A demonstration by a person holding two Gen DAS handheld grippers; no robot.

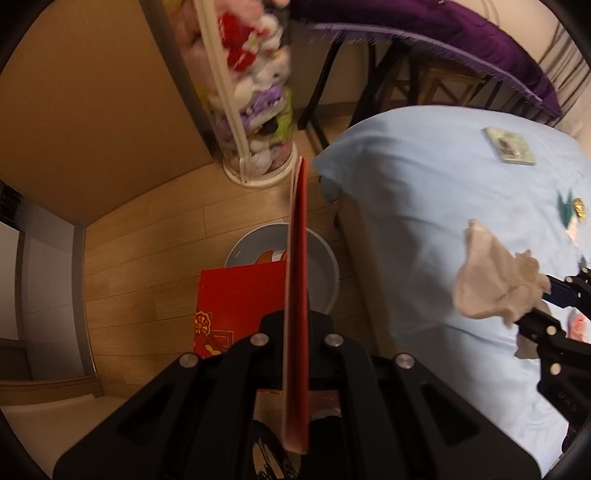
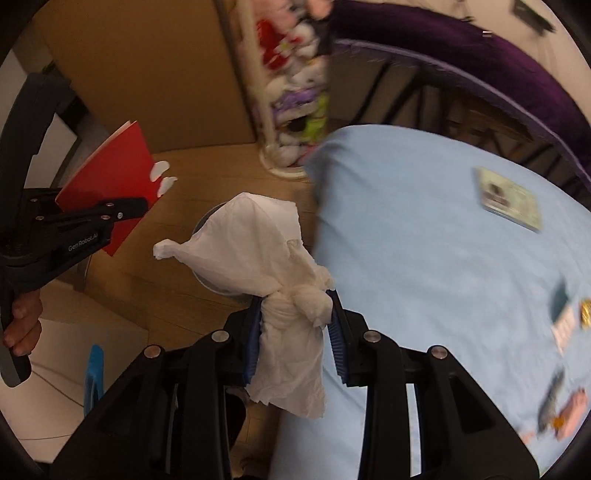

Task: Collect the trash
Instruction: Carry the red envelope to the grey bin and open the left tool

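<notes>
My left gripper [image 1: 297, 325] is shut on a red envelope [image 1: 297, 280], held edge-on above a grey trash bin [image 1: 325, 269] on the wooden floor. The envelope also shows in the right wrist view [image 2: 110, 184], clamped by the left gripper [image 2: 136, 208]. My right gripper [image 2: 295, 317] is shut on a crumpled white tissue [image 2: 258, 251], held over the edge of the light blue bed [image 2: 424, 266], with the bin rim [image 2: 201, 225] behind it. In the left wrist view the tissue [image 1: 495, 280] hangs from the right gripper [image 1: 543, 306].
A red decorated card [image 1: 236, 295] lies by the bin. A clear tube of plush toys [image 1: 258, 96] stands behind it. On the bed lie a small booklet [image 1: 509, 146] and several scraps [image 2: 569, 325]. A purple blanket [image 1: 461, 29] drapes over a chair.
</notes>
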